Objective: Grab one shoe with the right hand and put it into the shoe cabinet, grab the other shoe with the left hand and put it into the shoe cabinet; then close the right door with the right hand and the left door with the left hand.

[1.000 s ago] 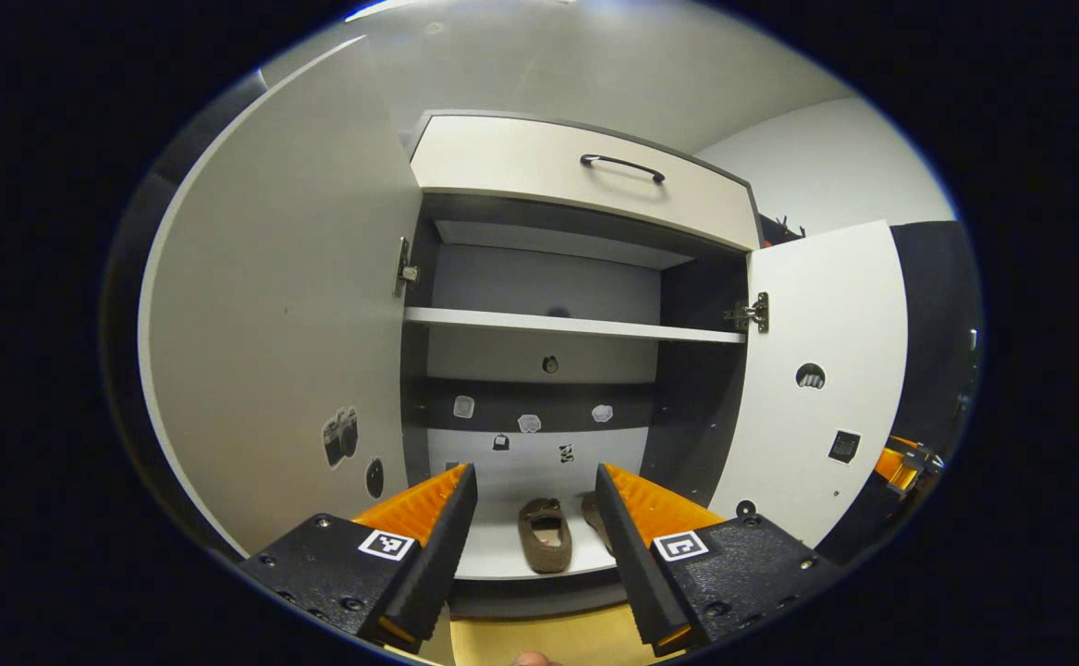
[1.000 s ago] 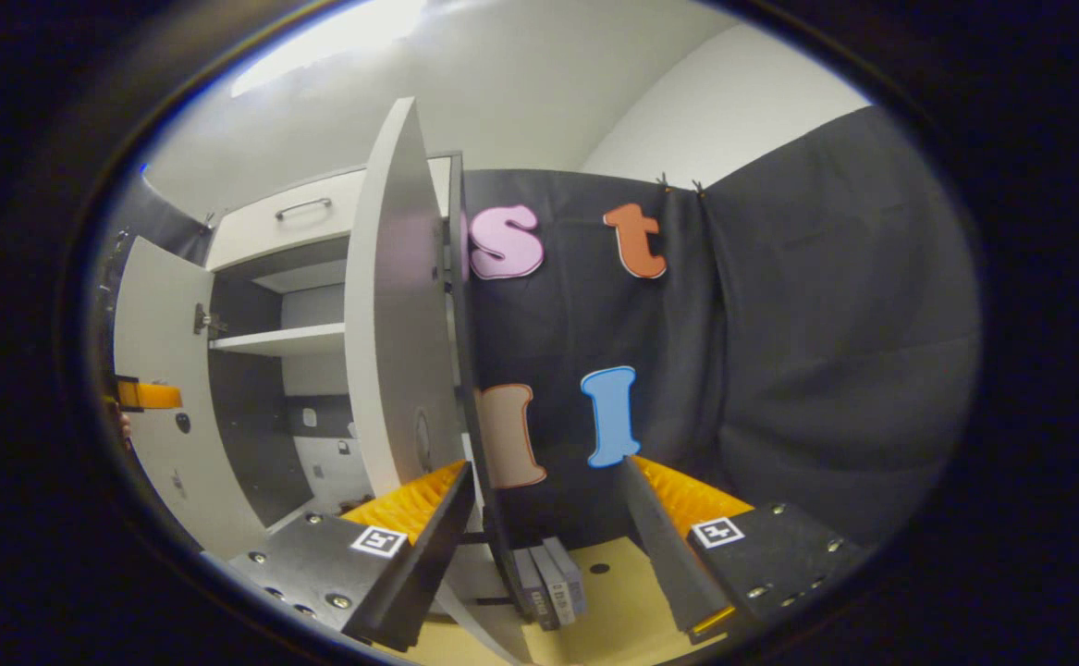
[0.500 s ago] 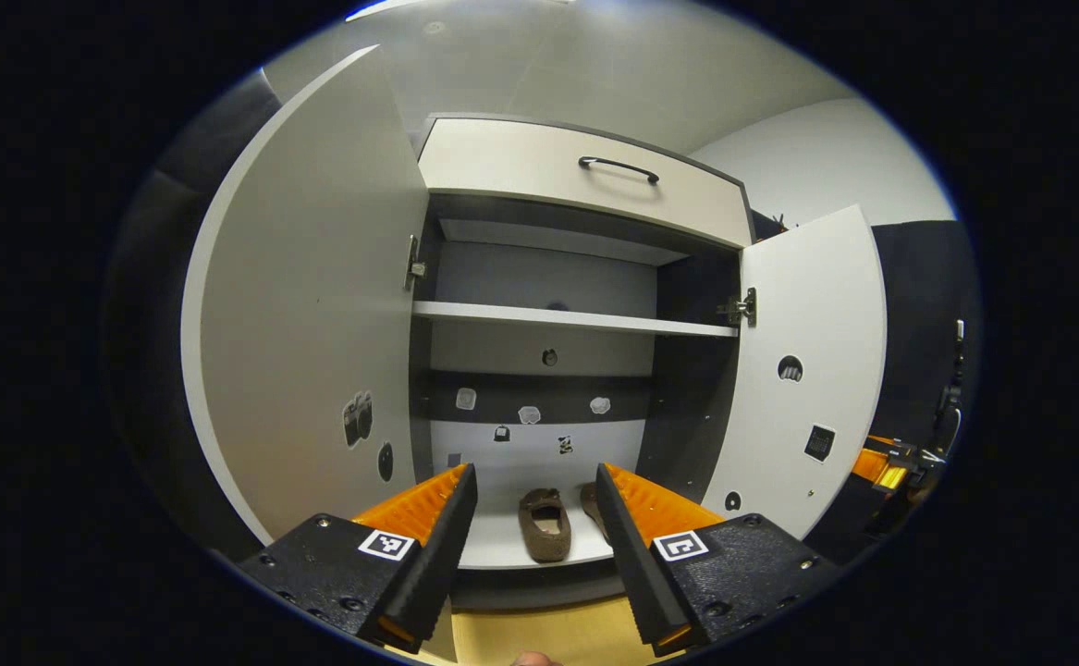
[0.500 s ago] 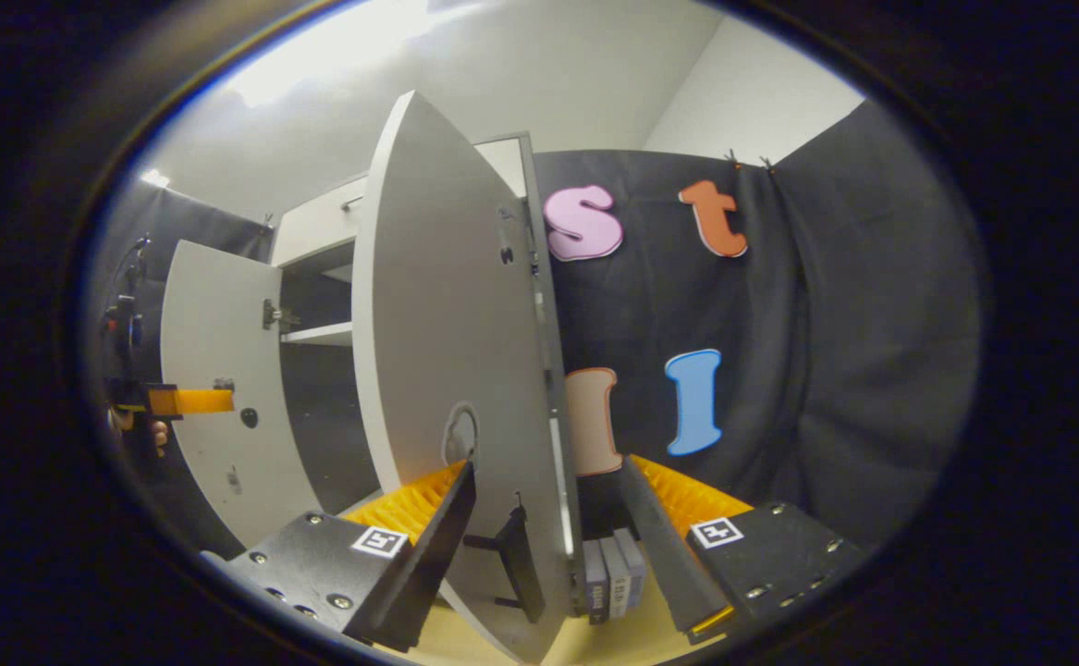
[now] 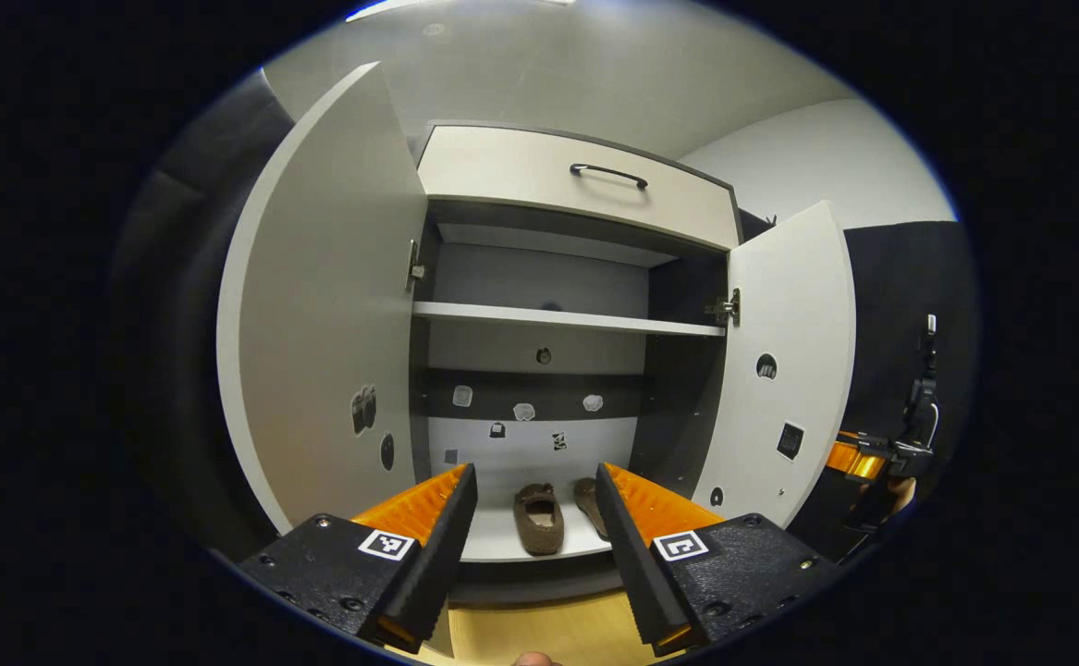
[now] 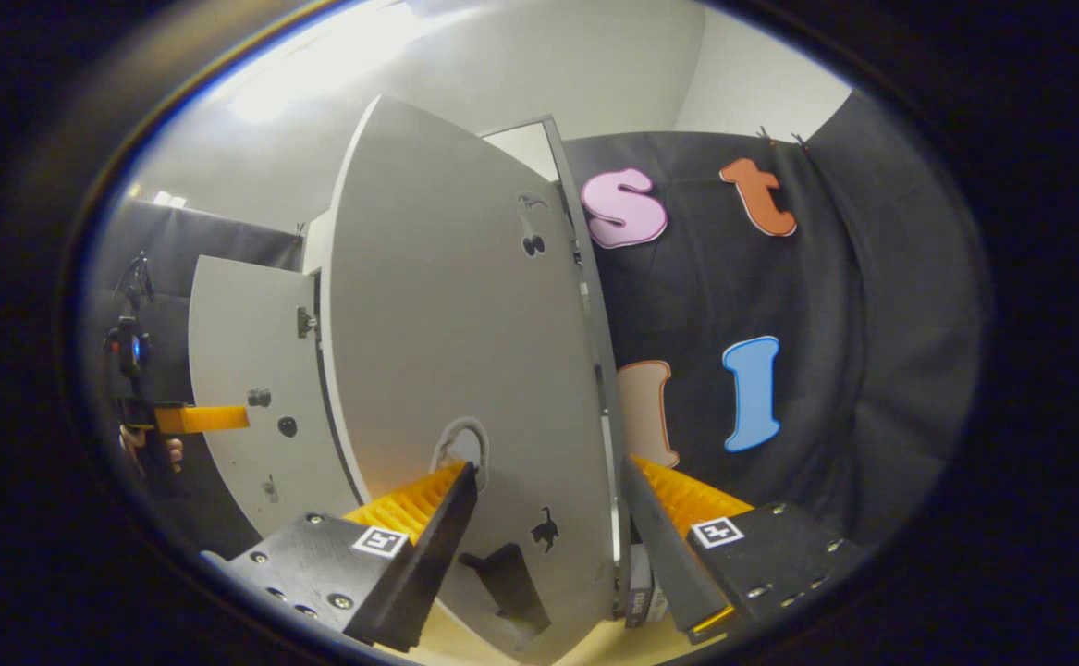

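We see each gripper, the left gripper (image 5: 534, 536) and the right gripper (image 6: 548, 541), built alike: two ribbed wedge fingers on black textured blocks, each block with small screws and a square black-and-white marker tag.

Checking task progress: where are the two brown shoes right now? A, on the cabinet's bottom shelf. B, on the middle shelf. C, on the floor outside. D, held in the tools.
A: both brown shoes sit side by side on the cabinet's bottom shelf, between the open doors.
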### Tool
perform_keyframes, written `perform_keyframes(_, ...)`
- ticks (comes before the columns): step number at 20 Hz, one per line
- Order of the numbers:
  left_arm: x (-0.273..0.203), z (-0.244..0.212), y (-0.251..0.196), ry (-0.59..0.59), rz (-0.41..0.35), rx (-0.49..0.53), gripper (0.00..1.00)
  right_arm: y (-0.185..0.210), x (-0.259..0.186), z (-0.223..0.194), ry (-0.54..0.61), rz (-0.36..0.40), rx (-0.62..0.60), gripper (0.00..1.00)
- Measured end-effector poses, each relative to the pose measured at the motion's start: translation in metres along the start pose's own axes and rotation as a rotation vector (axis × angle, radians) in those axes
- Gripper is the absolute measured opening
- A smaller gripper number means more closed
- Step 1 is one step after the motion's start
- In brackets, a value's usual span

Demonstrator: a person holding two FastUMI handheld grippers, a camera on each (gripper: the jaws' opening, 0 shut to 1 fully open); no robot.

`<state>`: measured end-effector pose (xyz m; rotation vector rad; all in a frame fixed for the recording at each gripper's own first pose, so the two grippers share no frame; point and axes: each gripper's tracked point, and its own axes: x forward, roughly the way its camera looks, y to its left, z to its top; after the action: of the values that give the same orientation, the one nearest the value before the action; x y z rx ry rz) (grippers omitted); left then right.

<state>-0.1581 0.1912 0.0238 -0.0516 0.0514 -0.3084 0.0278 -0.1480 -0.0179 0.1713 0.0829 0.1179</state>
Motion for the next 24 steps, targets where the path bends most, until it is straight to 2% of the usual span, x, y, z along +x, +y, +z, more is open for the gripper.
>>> perform_keyframes(1,-0.001,0.001,-0.001,-0.002,-0.001,-0.002,0.75,0.002,0.003,-0.002,0.005,0.015,0.009,0.95)
perform_keyframes(3,-0.003,0.002,-0.001,-0.006,-0.001,-0.005,0.75,0.008,0.012,-0.004,0.014,0.040,0.026,0.95)
perform_keyframes(4,-0.004,0.002,-0.002,-0.008,0.000,-0.006,0.79,0.012,0.017,-0.004,0.018,0.053,0.031,0.95)
perform_keyframes(5,-0.006,0.001,-0.002,-0.008,0.000,-0.006,0.75,0.016,0.021,-0.006,0.021,0.064,0.038,0.95)
perform_keyframes(7,-0.011,0.000,-0.002,-0.007,0.002,-0.007,0.79,0.027,0.031,-0.010,0.031,0.089,0.052,0.95)
perform_keyframes(8,-0.012,-0.002,0.000,-0.005,0.005,-0.007,0.75,0.031,0.037,-0.012,0.034,0.098,0.056,0.95)
perform_keyframes(9,-0.014,-0.003,0.002,-0.002,0.010,-0.009,0.75,0.037,0.043,-0.015,0.039,0.105,0.057,0.95)
perform_keyframes(10,-0.015,-0.005,0.003,0.001,0.013,-0.012,0.79,0.042,0.050,-0.015,0.042,0.109,0.053,0.95)
perform_keyframes(11,-0.017,-0.006,0.004,0.003,0.013,-0.016,0.79,0.047,0.056,-0.017,0.043,0.111,0.044,0.95)
perform_keyframes(12,-0.019,-0.008,0.005,0.007,0.013,-0.017,0.75,0.051,0.062,-0.019,0.044,0.106,0.032,0.95)
perform_keyframes(13,-0.021,-0.010,0.006,0.010,0.015,-0.017,0.79,0.054,0.068,-0.022,0.046,0.101,0.022,0.95)
perform_keyframes(14,-0.022,-0.012,0.007,0.013,0.017,-0.017,0.75,0.057,0.074,-0.024,0.049,0.096,0.015,0.95)
perform_keyframes(17,-0.023,-0.015,0.009,0.019,0.015,-0.025,0.75,0.061,0.089,-0.032,0.058,0.082,0.008,0.95)
perform_keyframes(18,-0.023,-0.017,0.010,0.020,0.012,-0.029,0.79,0.062,0.092,-0.033,0.060,0.079,0.007,0.96)
perform_keyframes(20,-0.024,-0.019,0.011,0.024,0.010,-0.039,0.79,0.064,0.097,-0.035,0.057,0.071,0.007,0.95)
perform_keyframes(21,-0.025,-0.018,0.010,0.021,0.006,-0.044,0.75,0.062,0.099,-0.035,0.056,0.062,0.004,0.95)
perform_keyframes(24,-0.032,-0.017,0.008,0.012,-0.008,-0.060,0.84,0.063,0.106,-0.039,0.065,0.057,0.009,0.95)
